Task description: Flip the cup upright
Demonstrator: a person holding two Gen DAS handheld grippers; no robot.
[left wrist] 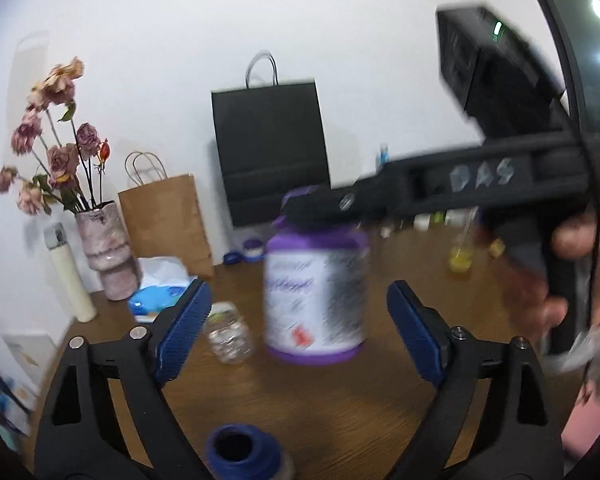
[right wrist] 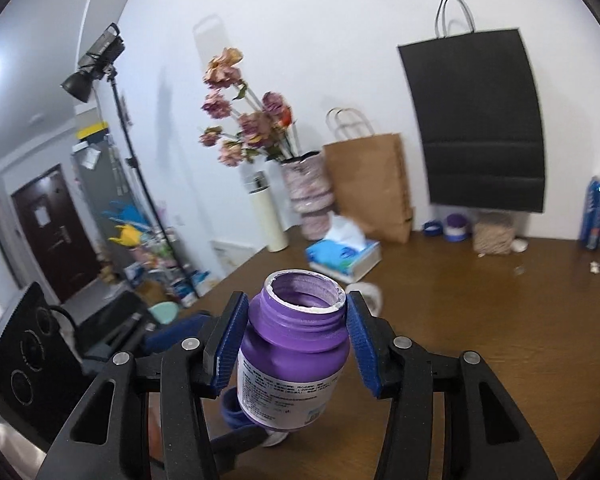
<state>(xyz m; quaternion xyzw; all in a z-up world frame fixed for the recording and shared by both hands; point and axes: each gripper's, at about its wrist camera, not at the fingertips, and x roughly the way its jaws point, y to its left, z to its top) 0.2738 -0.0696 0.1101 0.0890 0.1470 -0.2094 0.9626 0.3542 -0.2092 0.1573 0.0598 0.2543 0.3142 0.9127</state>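
Note:
The cup is a purple jar with a white label (right wrist: 292, 360). It stands upright with its open mouth (right wrist: 306, 292) facing up. My right gripper (right wrist: 296, 340) is shut on the jar's neck and shoulder, a blue pad on each side. In the left wrist view the same jar (left wrist: 316, 300) is motion-blurred just above or on the wooden table (left wrist: 340, 408). The right gripper (left wrist: 316, 210) reaches in from the right and holds its top. My left gripper (left wrist: 300, 332) is open, its blue pads (left wrist: 184, 332) wide apart on the near side of the jar and touching nothing.
A small clear jar (left wrist: 230, 334) lies left of the cup and a blue-topped spool (left wrist: 242, 452) sits close below. A vase of dried roses (right wrist: 304, 196), brown bag (right wrist: 368, 184), black bag (right wrist: 476, 120), tissue box (right wrist: 344, 252) and white flask (right wrist: 266, 212) line the back. A person's hand (left wrist: 580, 264) holds the right gripper.

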